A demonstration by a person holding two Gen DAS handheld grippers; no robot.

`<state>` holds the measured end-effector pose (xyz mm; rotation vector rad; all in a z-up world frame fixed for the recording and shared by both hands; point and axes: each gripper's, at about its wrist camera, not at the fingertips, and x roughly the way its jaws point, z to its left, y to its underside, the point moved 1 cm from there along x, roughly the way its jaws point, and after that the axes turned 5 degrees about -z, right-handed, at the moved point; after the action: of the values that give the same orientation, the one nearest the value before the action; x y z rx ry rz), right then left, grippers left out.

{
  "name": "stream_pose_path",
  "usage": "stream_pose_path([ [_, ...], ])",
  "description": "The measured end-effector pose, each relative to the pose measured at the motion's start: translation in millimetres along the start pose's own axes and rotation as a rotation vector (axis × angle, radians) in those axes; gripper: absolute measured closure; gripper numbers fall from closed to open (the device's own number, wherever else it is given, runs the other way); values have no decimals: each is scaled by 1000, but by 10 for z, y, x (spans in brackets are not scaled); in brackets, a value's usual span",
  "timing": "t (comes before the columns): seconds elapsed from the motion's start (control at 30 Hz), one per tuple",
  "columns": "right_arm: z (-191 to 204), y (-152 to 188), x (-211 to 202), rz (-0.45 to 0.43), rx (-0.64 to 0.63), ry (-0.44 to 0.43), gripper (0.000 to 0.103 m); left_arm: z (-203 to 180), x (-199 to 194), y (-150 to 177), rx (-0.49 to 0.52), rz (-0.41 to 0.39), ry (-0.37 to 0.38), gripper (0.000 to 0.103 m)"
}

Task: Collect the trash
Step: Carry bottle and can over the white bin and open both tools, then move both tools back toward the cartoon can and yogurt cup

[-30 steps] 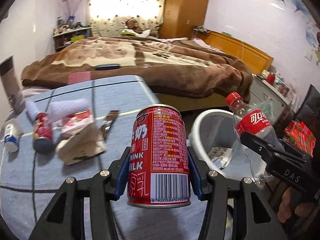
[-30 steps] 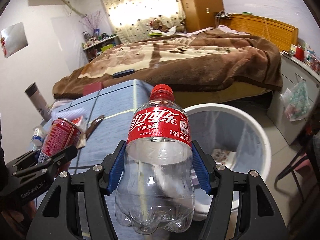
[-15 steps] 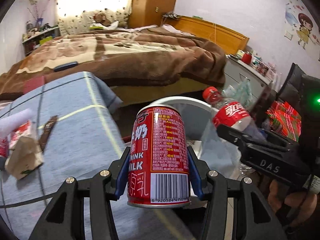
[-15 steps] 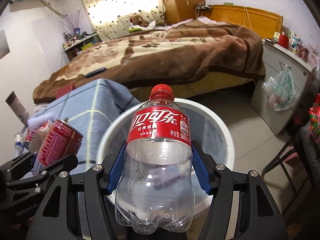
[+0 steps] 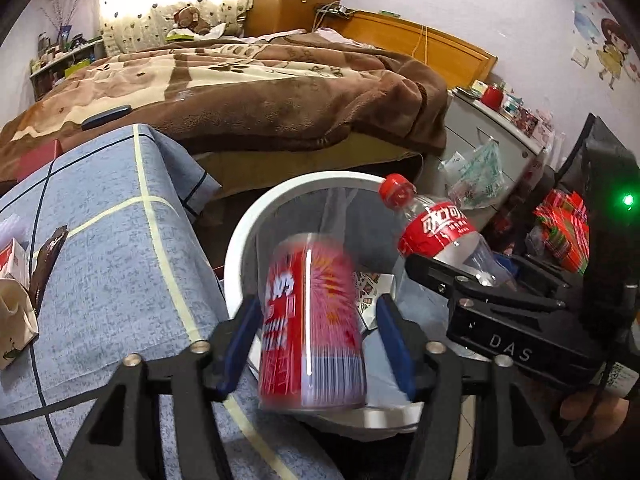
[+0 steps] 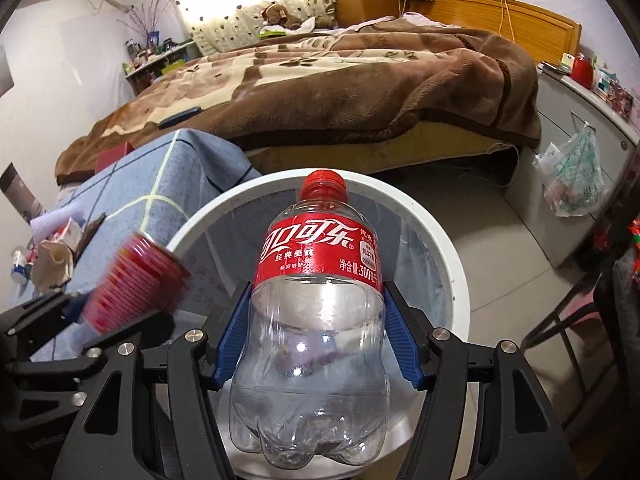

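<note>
White bin (image 6: 448, 248) under both, right fingers (image 6: 398, 332) clamp bottle (image 6: 316, 304), left fingers (image 5: 394, 340) wide, blurred can (image 5: 312, 320), bed (image 5: 248, 92) behind.

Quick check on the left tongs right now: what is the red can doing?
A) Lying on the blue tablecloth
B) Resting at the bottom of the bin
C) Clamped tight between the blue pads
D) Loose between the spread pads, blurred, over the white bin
D: the left tongs stand open with gaps beside the blurred red can, in front of the white bin.
</note>
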<state>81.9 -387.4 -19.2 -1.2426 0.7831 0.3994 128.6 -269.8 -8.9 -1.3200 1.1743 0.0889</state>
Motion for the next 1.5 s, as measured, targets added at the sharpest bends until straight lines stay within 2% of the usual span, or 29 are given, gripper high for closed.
stream_pose_path([
  [0.07, -39, 13, -2, -2, 24, 15, 38, 14, -13, -5, -1, -7, -4, 32],
  [0.77, 54, -1, -225, -66, 8, 5, 38, 160, -315, 42, -32, -49, -26, 32],
  [1.23, 411, 23, -387, -111, -11, -38, 38, 515, -744, 187, -74, -116, -76, 32],
  [1.5, 679, 37, -450, -133, -33, -78, 38, 804, -978, 298, -113, -146, -132, 32],
])
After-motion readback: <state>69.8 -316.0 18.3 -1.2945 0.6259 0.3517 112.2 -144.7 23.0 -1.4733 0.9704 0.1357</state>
